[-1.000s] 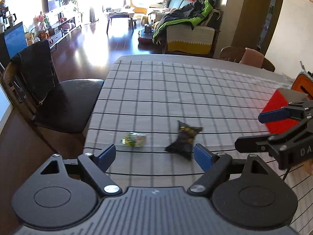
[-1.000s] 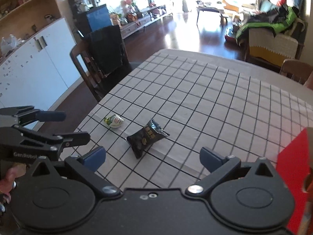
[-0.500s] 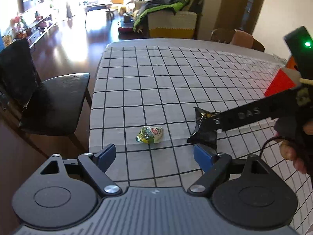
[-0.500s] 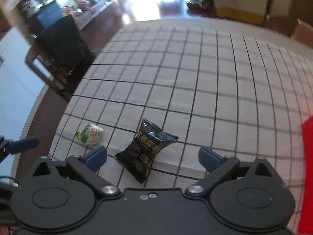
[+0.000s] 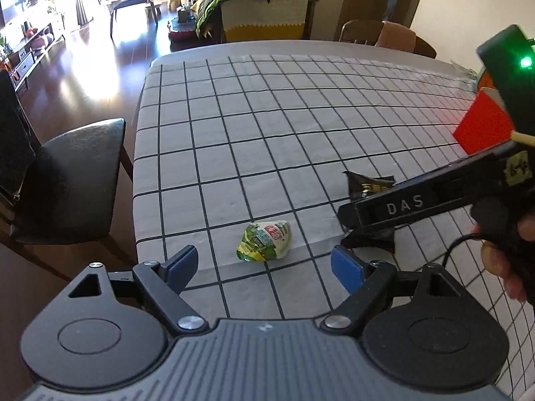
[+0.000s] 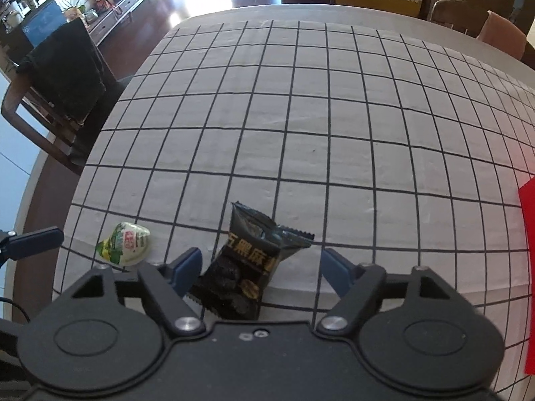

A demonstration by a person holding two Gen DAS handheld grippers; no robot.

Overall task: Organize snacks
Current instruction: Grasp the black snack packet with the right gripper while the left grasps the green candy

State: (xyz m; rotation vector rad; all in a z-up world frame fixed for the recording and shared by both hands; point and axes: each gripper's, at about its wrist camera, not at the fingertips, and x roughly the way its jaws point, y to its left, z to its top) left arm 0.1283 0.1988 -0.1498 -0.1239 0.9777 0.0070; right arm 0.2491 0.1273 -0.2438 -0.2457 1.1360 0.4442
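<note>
A small green and white snack packet [image 5: 264,241] lies on the checked tablecloth [image 5: 301,127], just ahead of my left gripper [image 5: 264,262], whose blue pads stand wide apart with nothing between them. The same packet [image 6: 124,242] shows at the left of the right wrist view. A black snack packet [image 6: 249,264] lies between the pads of my right gripper [image 6: 262,267]; its jaws are closing and the left pad is at the packet's edge, the right pad apart from it. In the left wrist view the right gripper's body covers most of the black packet [image 5: 367,185].
A red box [image 5: 485,127] stands at the table's right side, and its red edge [image 6: 528,267] shows in the right wrist view. A dark chair [image 5: 70,180] stands at the table's left edge. A hand [image 5: 511,267] holds the right gripper. Sofa and floor lie beyond.
Both grippers came down toward the table. The right one moved over the black packet and its pads narrowed around it. The left one closed in on the green packet, still wide.
</note>
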